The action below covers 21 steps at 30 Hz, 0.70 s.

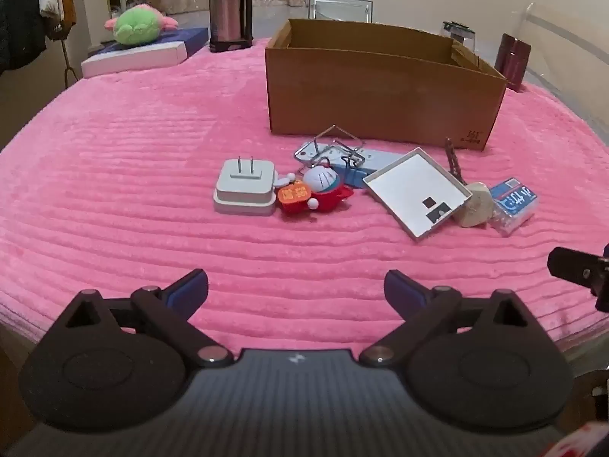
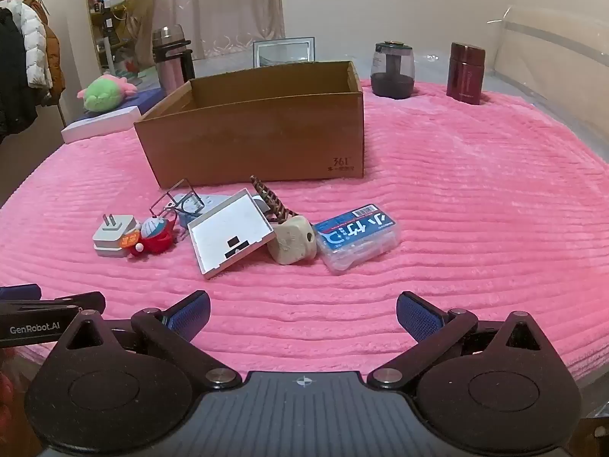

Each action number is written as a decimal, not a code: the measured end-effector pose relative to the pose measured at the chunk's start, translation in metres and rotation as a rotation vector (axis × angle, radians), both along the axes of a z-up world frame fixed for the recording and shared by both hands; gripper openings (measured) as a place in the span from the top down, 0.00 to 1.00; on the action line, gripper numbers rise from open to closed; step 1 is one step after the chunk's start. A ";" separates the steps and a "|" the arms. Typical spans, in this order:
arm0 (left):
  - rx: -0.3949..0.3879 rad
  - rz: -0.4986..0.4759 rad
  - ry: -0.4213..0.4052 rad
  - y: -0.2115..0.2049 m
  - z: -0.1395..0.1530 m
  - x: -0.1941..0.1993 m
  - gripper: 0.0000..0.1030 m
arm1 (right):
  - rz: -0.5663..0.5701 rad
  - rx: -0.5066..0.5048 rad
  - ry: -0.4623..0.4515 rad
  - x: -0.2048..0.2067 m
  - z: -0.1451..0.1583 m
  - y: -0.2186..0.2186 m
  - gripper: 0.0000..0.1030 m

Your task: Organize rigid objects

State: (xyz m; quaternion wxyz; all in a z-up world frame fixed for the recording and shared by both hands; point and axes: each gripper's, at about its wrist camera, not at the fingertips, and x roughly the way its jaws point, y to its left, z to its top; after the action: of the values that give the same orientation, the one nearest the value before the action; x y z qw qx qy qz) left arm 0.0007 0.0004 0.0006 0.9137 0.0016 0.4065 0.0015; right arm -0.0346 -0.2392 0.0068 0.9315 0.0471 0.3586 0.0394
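Note:
A row of small objects lies on the pink blanket in front of an open cardboard box (image 1: 380, 91) (image 2: 259, 133): a white plug adapter (image 1: 245, 186) (image 2: 112, 236), a red-and-blue toy figure (image 1: 319, 190) (image 2: 154, 236), a blue power strip (image 1: 354, 163) under a wire clip (image 1: 335, 144), a shallow white tray lid (image 1: 415, 190) (image 2: 228, 232), a beige plug (image 1: 475, 205) (image 2: 293, 243) and a clear floss box (image 1: 514, 202) (image 2: 357, 236). My left gripper (image 1: 297, 293) and right gripper (image 2: 302, 316) both hover open near the front edge, holding nothing.
A steel thermos (image 1: 229, 7), a plush toy (image 1: 139, 24) on a flat box, a picture frame (image 2: 283, 51), a glass jar (image 2: 392, 70) and a maroon flask (image 2: 466, 72) stand along the back. Coats hang at far left. The right gripper's side (image 1: 582, 270) shows at the left view's edge.

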 end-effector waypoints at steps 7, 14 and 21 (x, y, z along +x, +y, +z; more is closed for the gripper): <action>0.001 0.006 -0.041 -0.005 0.004 0.002 0.06 | -0.006 0.001 -0.024 -0.007 0.004 -0.002 0.02; -0.062 -0.030 -0.053 0.001 0.001 -0.005 0.06 | -0.023 0.011 -0.011 -0.008 -0.004 -0.004 0.02; -0.061 -0.034 -0.059 0.003 0.003 -0.004 0.06 | -0.020 -0.004 -0.003 -0.006 -0.005 0.000 0.02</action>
State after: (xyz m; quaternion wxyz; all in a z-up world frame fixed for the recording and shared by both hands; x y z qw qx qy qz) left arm -0.0034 0.0036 0.0037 0.9248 -0.0195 0.3790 -0.0267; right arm -0.0402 -0.2394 0.0016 0.9325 0.0489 0.3567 0.0296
